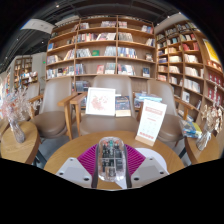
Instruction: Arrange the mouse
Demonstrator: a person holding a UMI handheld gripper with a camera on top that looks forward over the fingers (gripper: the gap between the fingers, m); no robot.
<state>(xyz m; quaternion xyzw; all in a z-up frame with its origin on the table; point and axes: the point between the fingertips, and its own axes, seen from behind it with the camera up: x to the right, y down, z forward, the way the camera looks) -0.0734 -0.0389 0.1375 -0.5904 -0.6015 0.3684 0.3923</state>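
A see-through mouse (111, 156) with dark and coloured parts inside sits between my gripper's (112, 163) two fingers. Both pink pads (89, 160) press on its sides, so the gripper is shut on it. The mouse is held just above the near edge of a round wooden table (70, 148). The fingers' white bases (72, 171) show at either side below it.
A tilted white sign card (150, 121) stands on the table ahead to the right. Two beige armchairs (52, 112) with a booklet (100, 101) stand beyond. Tall bookshelves (100, 45) line the back wall. A side table with clear items (13, 128) stands at left.
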